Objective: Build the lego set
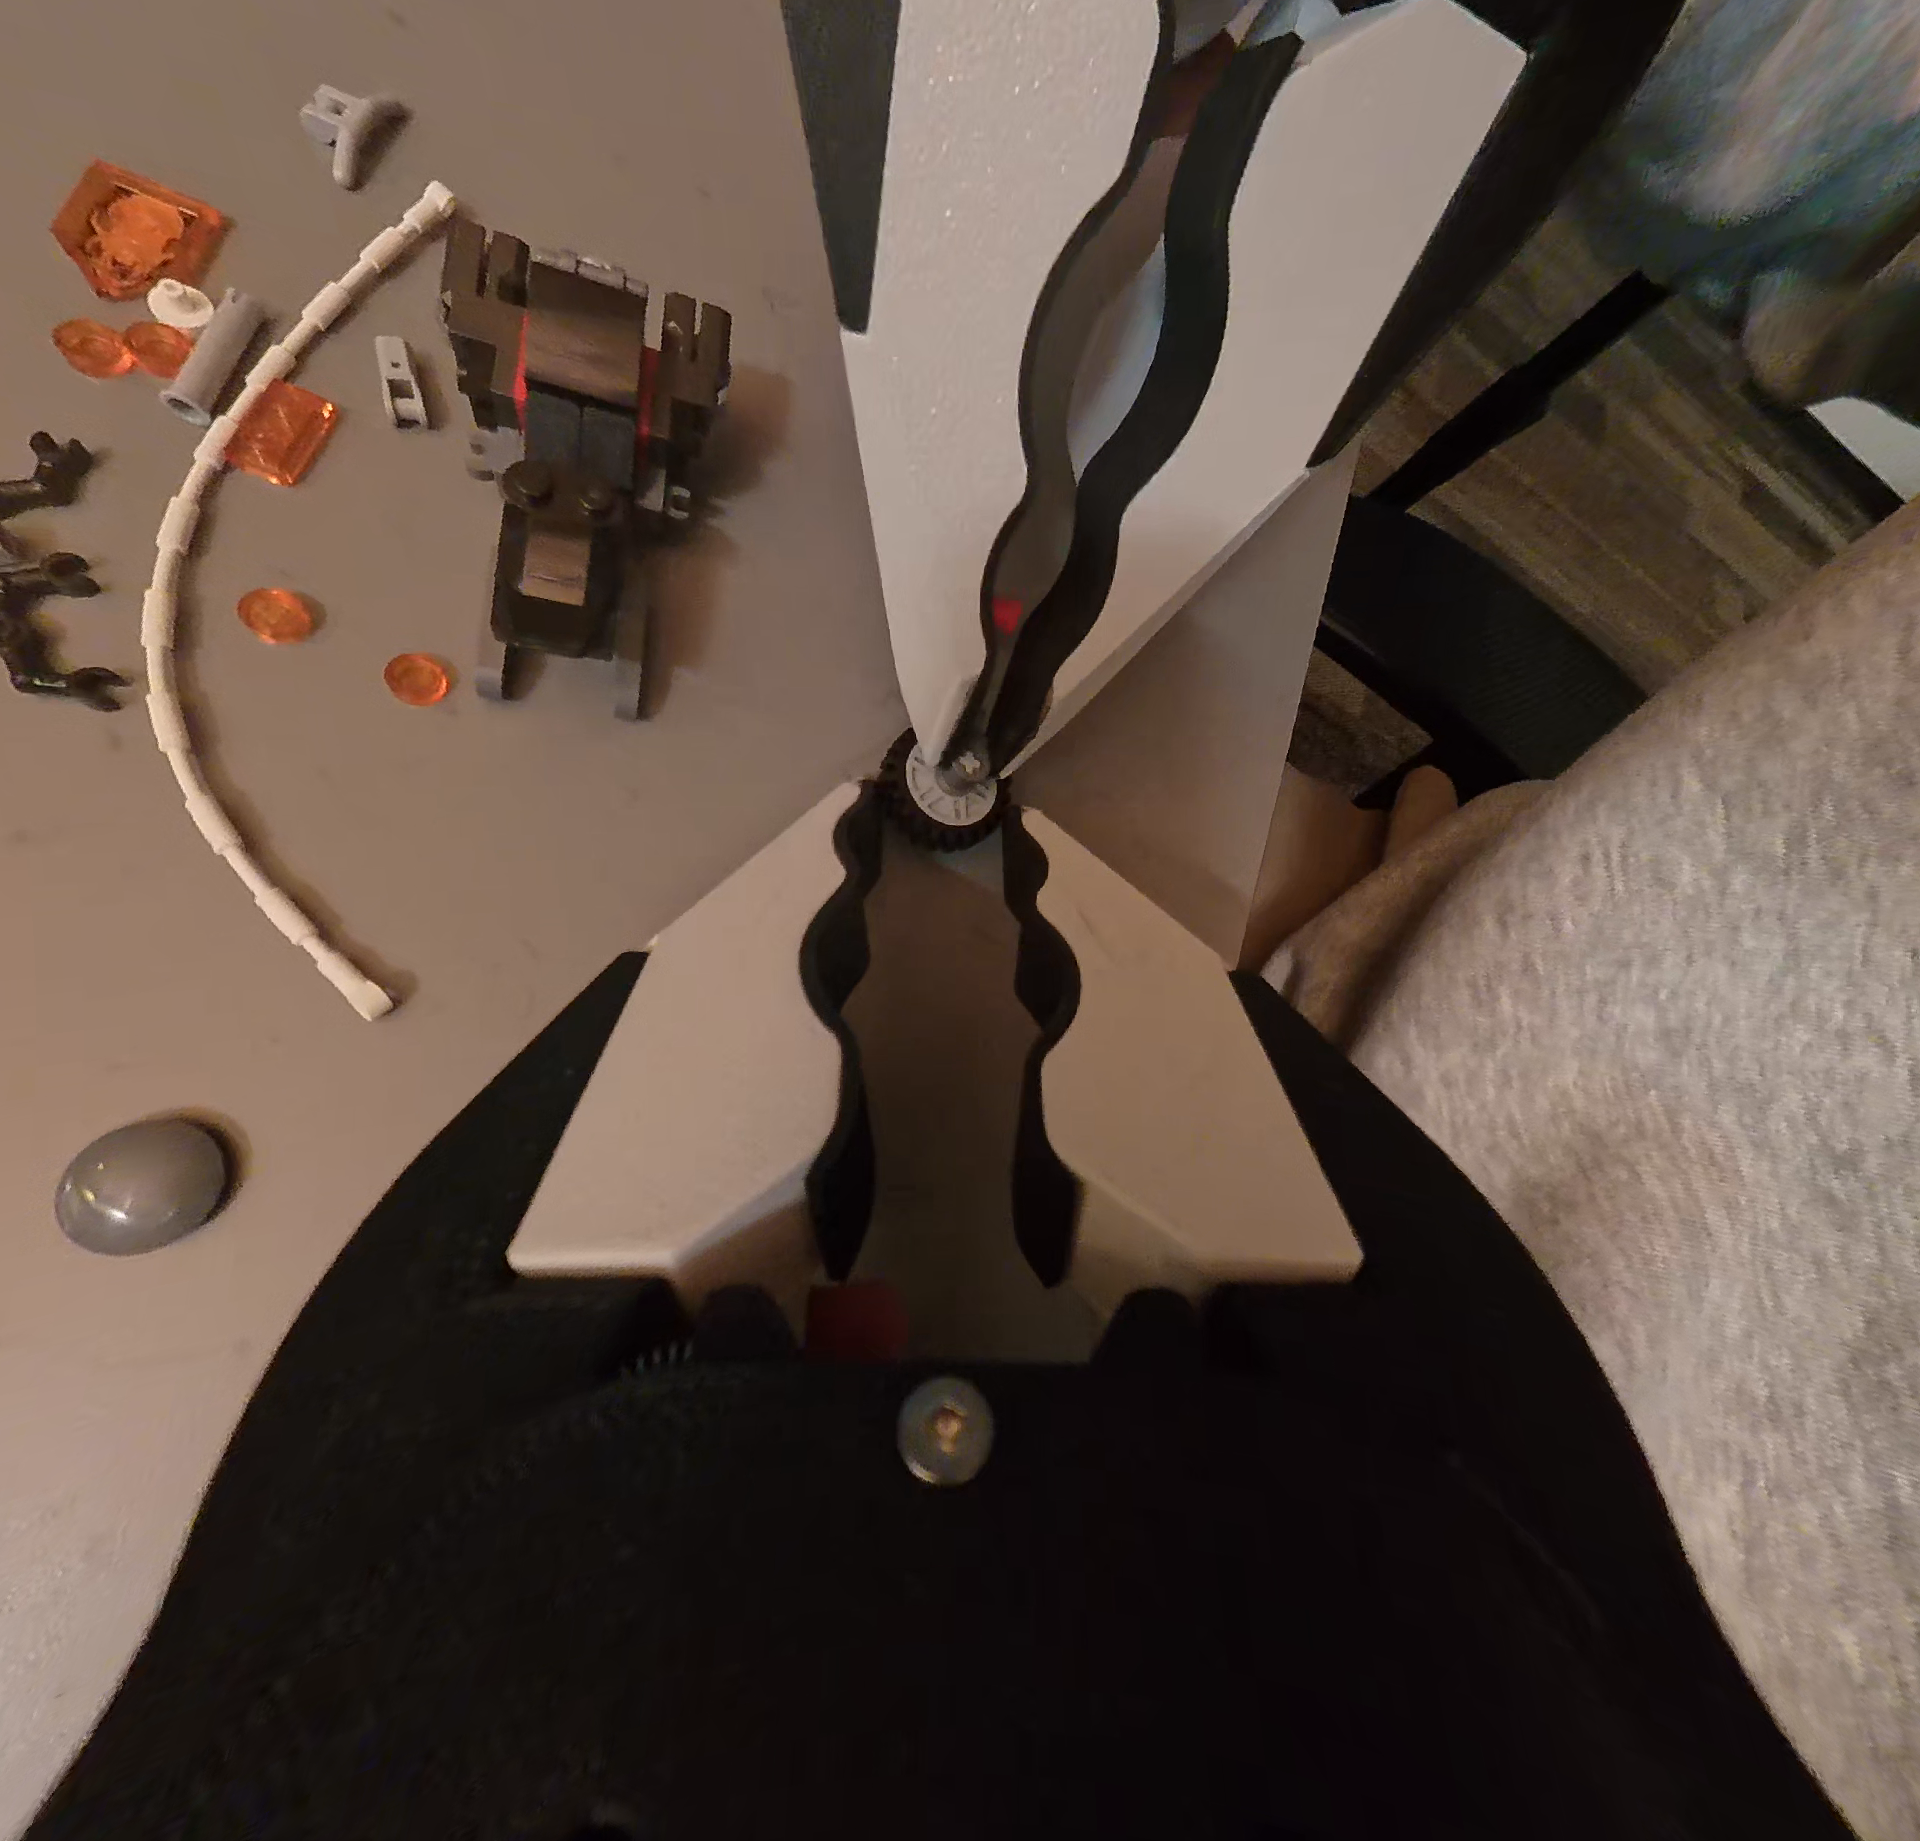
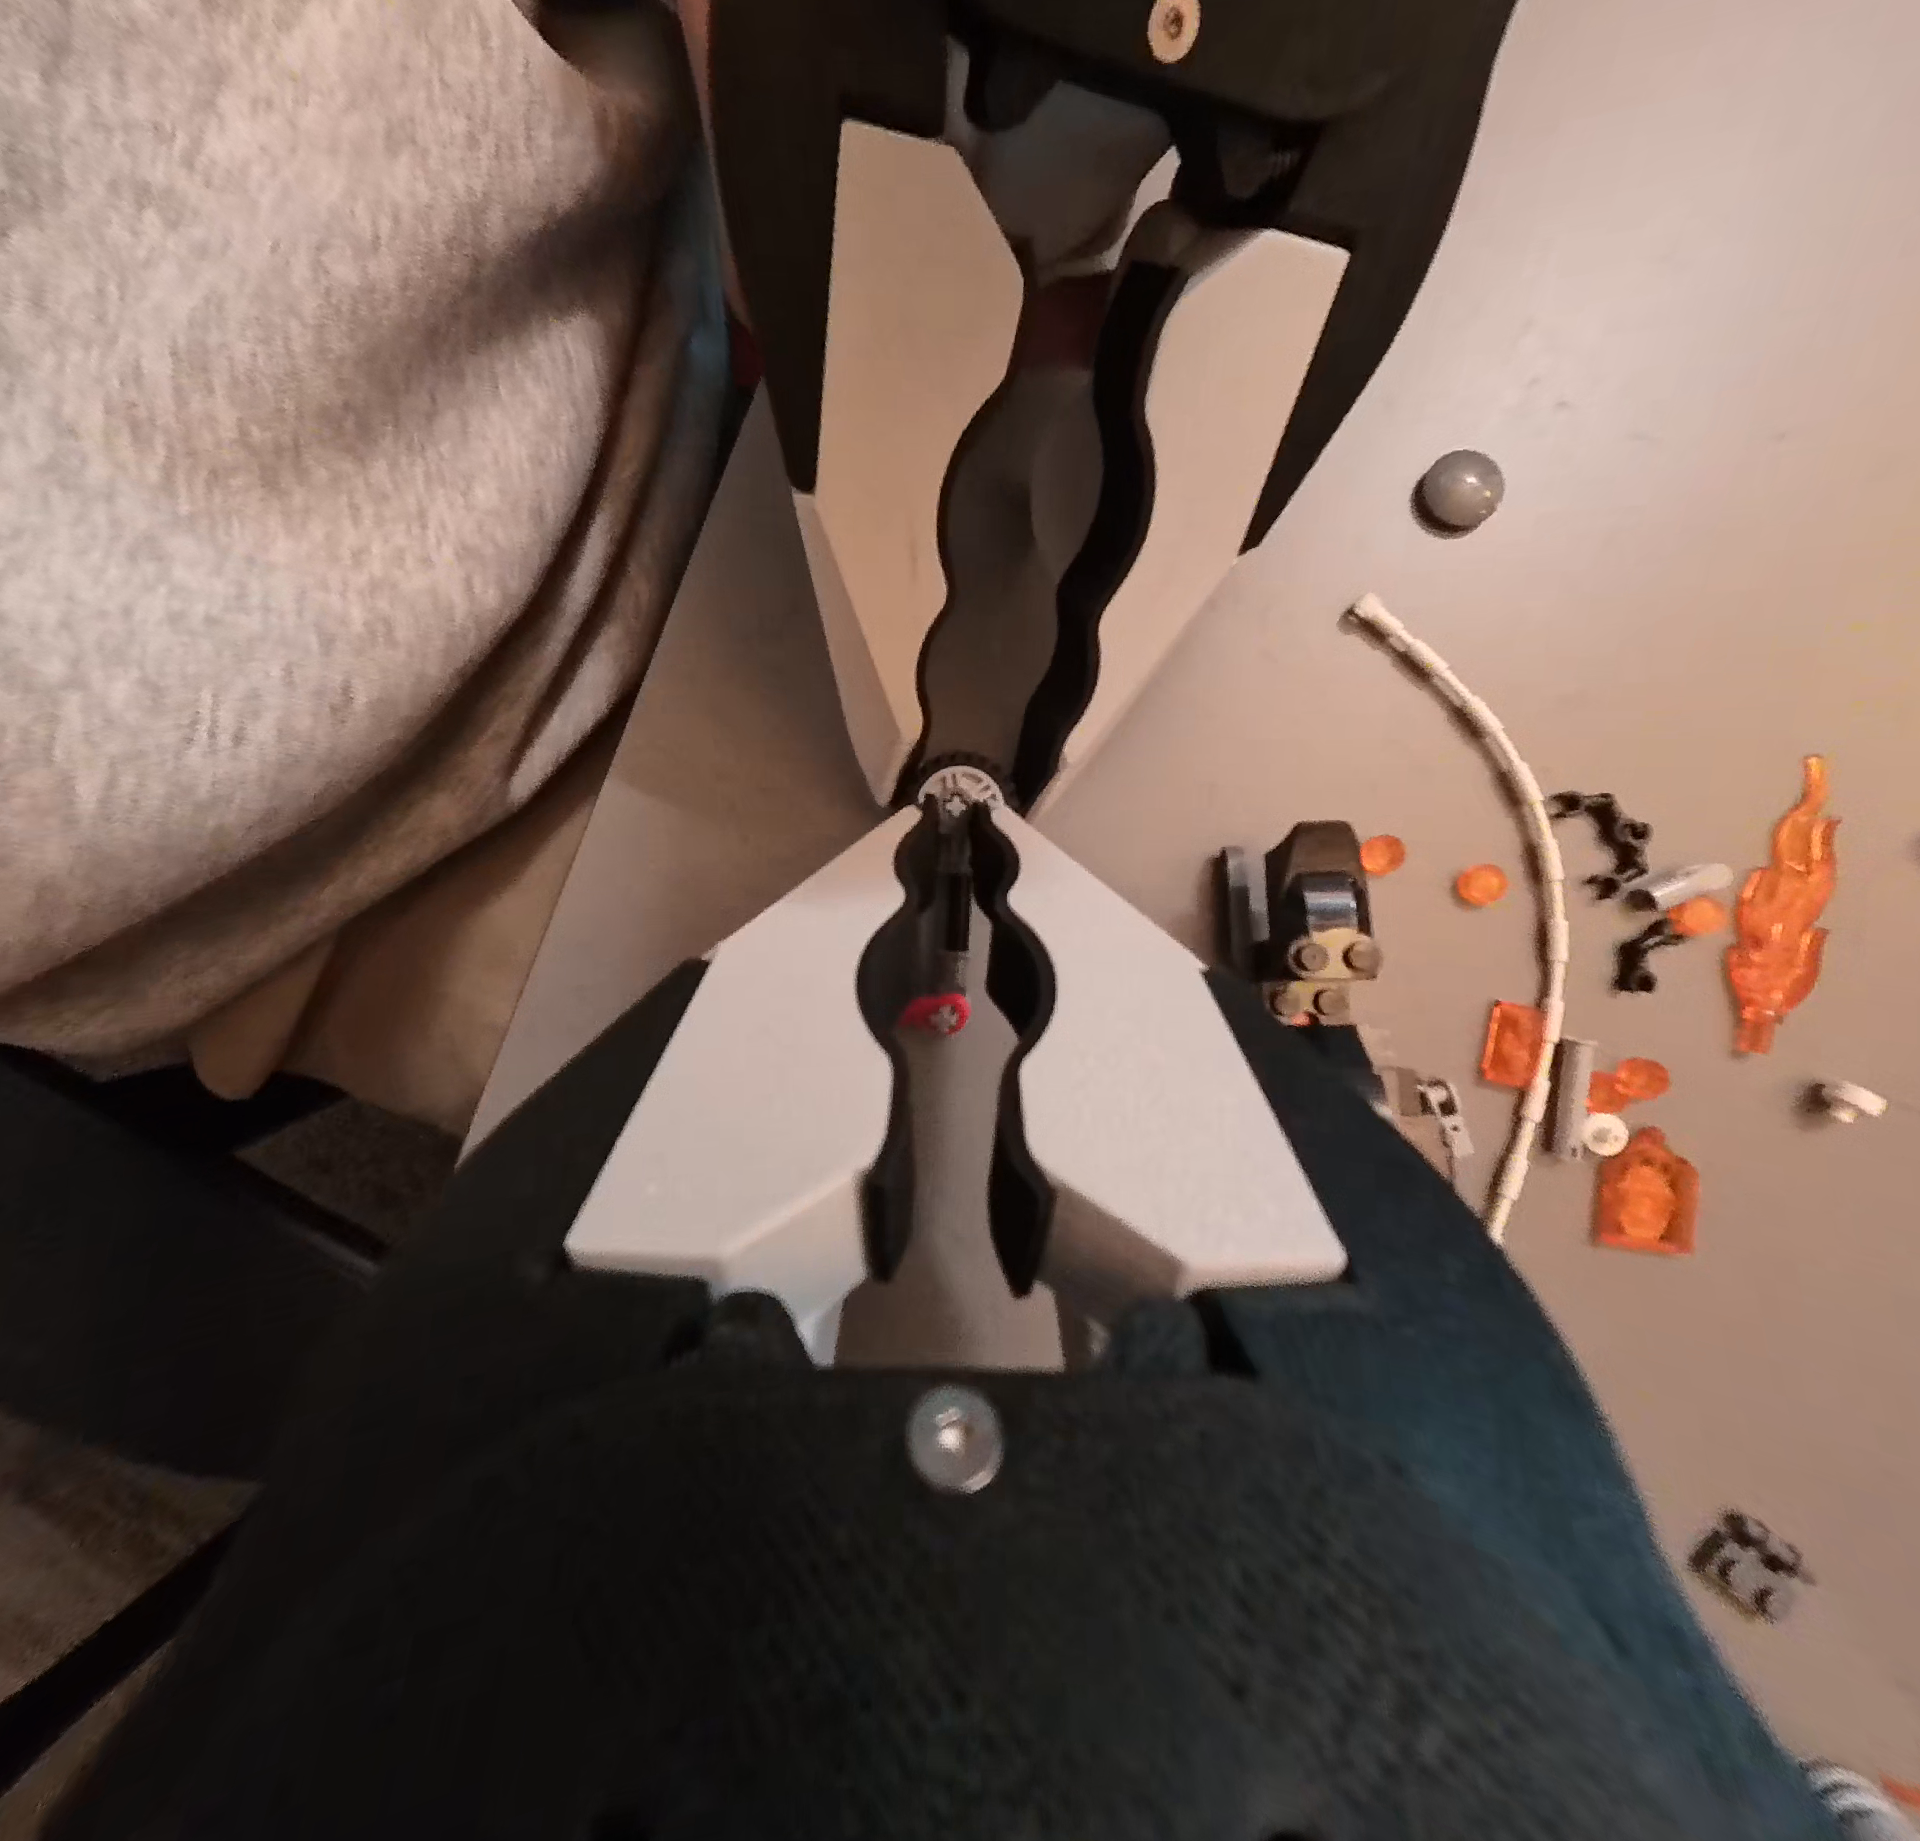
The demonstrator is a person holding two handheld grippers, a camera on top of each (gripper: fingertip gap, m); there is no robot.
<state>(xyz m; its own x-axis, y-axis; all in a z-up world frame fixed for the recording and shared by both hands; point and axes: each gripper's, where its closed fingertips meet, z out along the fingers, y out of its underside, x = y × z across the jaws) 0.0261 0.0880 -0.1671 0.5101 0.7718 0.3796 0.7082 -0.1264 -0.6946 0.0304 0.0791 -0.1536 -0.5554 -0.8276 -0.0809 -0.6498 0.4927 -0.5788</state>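
Note:
My left gripper [image 1: 940, 835] is shut on a small wheel [image 1: 948, 802] with a black tyre and a grey hub, and holds it above the table edge. My right gripper [image 2: 956, 841] is shut on a thin black axle [image 2: 951, 898] with a red bush [image 2: 935, 1014] at its near end. The axle's tip sits at the hub's centre hole [image 2: 961, 789]. The two grippers meet tip to tip; the right one [image 1: 987, 737] enters the left wrist view from above. The partly built dark model [image 1: 582, 461] stands on the table to the left, apart from both grippers.
Loose parts lie on the tan table [image 1: 540, 908]: a curved white hose [image 1: 171, 565], orange clear tiles and studs [image 1: 281, 430], grey small pieces [image 1: 213, 352], black claws [image 1: 42, 586], a grey dome [image 1: 140, 1183], an orange flame [image 2: 1782, 908]. A person's grey garment [image 1: 1610, 960] is close on the right. Less than 4 cm separates the two grippers' tips.

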